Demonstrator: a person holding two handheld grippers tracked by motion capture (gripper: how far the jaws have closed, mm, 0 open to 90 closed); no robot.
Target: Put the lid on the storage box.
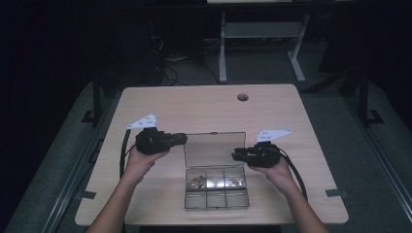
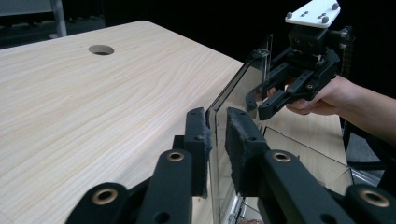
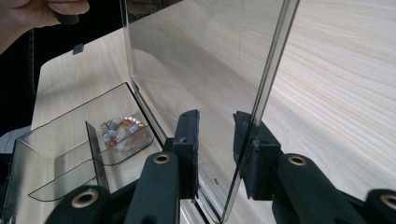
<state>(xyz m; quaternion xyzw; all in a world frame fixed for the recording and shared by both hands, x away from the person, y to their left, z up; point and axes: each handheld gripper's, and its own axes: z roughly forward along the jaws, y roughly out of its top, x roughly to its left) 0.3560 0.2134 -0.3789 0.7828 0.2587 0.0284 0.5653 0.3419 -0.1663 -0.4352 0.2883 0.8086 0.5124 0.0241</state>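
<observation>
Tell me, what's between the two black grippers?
The clear box's raised lid spans between the left gripper and the right gripper, seen in the high view; each has a side edge between its jaws.

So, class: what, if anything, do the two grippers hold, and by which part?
Both straddle the clear box's raised lid: left gripper at its left edge, right gripper at its right edge. Whether the pads actually press on it cannot be told.
</observation>
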